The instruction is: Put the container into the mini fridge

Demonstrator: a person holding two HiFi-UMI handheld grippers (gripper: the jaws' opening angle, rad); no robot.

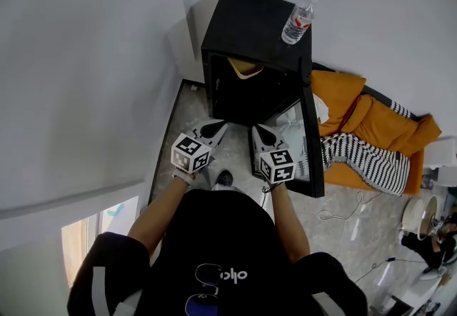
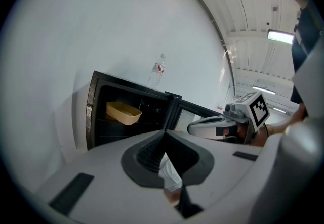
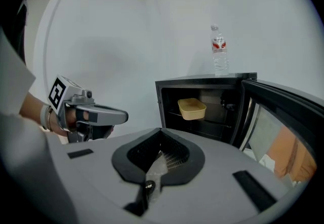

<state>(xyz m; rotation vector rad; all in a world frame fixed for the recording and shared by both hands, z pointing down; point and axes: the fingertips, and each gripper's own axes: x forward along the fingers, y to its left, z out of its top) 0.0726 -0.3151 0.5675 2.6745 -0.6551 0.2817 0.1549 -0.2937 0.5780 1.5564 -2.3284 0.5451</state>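
Observation:
The black mini fridge (image 1: 250,18) (image 2: 91,117) (image 3: 202,82) stands against the white wall with its door (image 1: 311,143) (image 3: 283,112) swung open to the right. A shallow yellow container (image 1: 244,67) (image 2: 123,113) (image 3: 192,108) rests on the upper shelf inside. My left gripper (image 1: 214,127) (image 2: 164,137) (image 3: 121,115) hovers shut and holds nothing, just in front of the opening. Beside it, my right gripper (image 1: 258,130) (image 3: 161,132) (image 2: 195,128) is also shut and holds nothing, close to the door's inner face.
A clear water bottle (image 1: 298,21) (image 2: 157,72) (image 3: 218,57) with a red label stands on the fridge top. Orange bedding with striped cloth (image 1: 371,122) lies to the right of the door. Cables (image 1: 343,215) trail on the tiled floor.

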